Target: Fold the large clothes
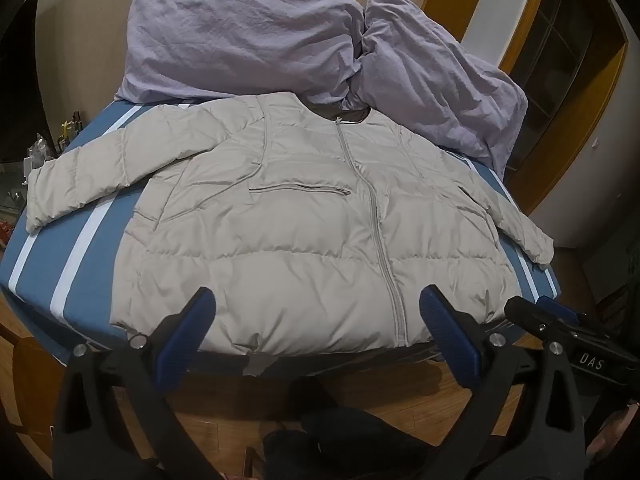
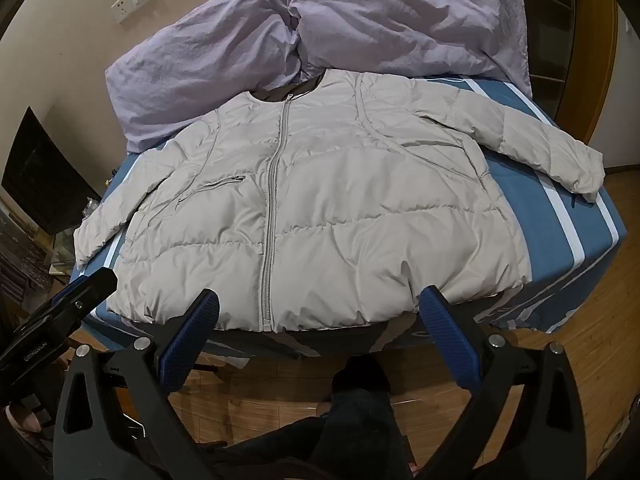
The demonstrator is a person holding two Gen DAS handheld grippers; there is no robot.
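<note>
blue striped bed (image 1: 44, 256) carries zipped grey puffer jacket (image 1: 304, 240) ahead of both tongs; left tongs (image 1: 316, 334) and right tongs (image 2: 320, 334) spread, empty; lilac bedding (image 1: 248, 40) beyond hides collar's far edge.

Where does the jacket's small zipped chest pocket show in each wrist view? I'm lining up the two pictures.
Left wrist view: the chest pocket sits just left of centre, left of the main zipper.
Right wrist view: the chest pocket lies left of centre, again left of the main zipper.
Shared landmark: the main zipper running down the beige jacket.
</note>
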